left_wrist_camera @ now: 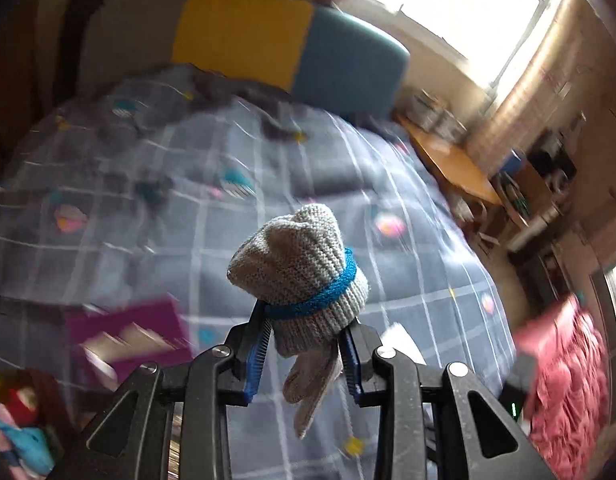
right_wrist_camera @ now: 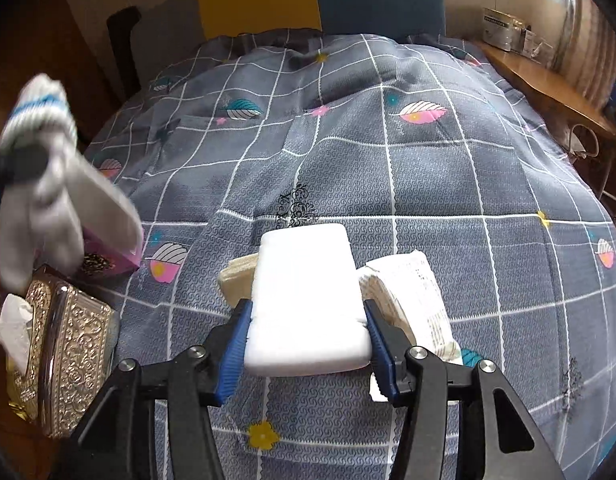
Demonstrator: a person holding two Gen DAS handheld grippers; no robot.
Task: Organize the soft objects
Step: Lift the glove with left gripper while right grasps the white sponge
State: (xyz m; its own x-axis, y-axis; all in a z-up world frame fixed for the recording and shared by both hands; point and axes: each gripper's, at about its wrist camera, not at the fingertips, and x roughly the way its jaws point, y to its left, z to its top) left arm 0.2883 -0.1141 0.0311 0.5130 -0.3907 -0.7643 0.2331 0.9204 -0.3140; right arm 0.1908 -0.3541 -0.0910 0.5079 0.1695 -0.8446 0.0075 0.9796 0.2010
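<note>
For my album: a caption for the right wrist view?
Right gripper holding a white foam block above the checked bedspread.

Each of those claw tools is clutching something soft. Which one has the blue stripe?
The grey knitted glove in the left gripper has a blue band around its cuff. The right gripper holds a plain white sponge block with no stripe.
</note>
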